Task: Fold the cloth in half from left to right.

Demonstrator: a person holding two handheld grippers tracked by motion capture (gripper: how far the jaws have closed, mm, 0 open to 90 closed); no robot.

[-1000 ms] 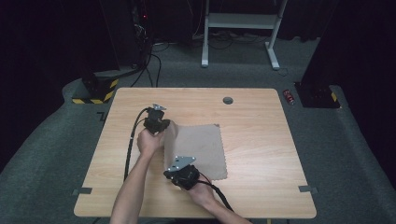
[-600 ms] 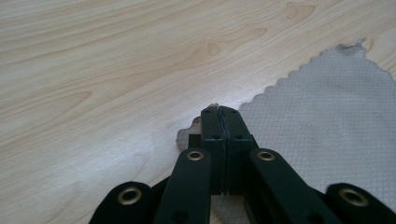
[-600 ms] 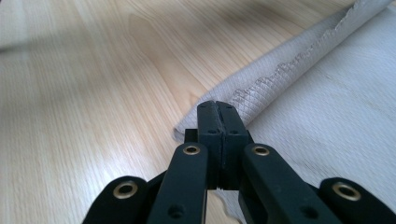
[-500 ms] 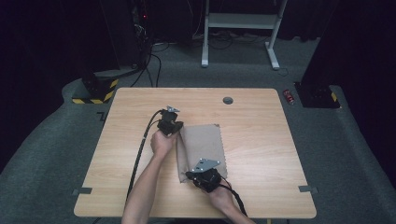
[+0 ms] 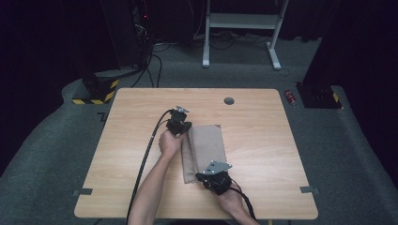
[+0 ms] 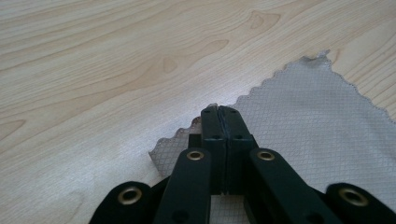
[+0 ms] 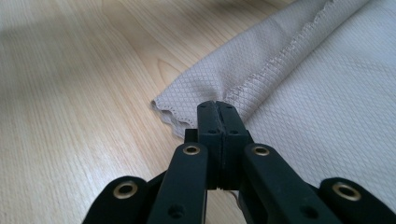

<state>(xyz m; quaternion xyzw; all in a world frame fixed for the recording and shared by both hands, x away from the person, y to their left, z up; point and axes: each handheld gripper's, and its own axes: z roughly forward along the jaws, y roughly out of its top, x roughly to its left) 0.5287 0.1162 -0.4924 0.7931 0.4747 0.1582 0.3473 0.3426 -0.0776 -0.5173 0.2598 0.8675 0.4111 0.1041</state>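
A beige waffle-weave cloth lies in the middle of the wooden table, with its left part folded over into a thick band. My left gripper is at the cloth's far left corner. In the left gripper view its jaws are shut on the scalloped edge of the cloth, close above the wood. My right gripper is at the near left corner, shut on the doubled, stitched edge of the cloth.
A round dark grommet sits near the table's far edge. A black cable trails from the left gripper along the forearm. On the floor beyond stand a white desk frame and a red can.
Both hands have moved to the right, drawing the cloth's left edge over the rest. The raised flap now lies lower and the cloth looks narrower.
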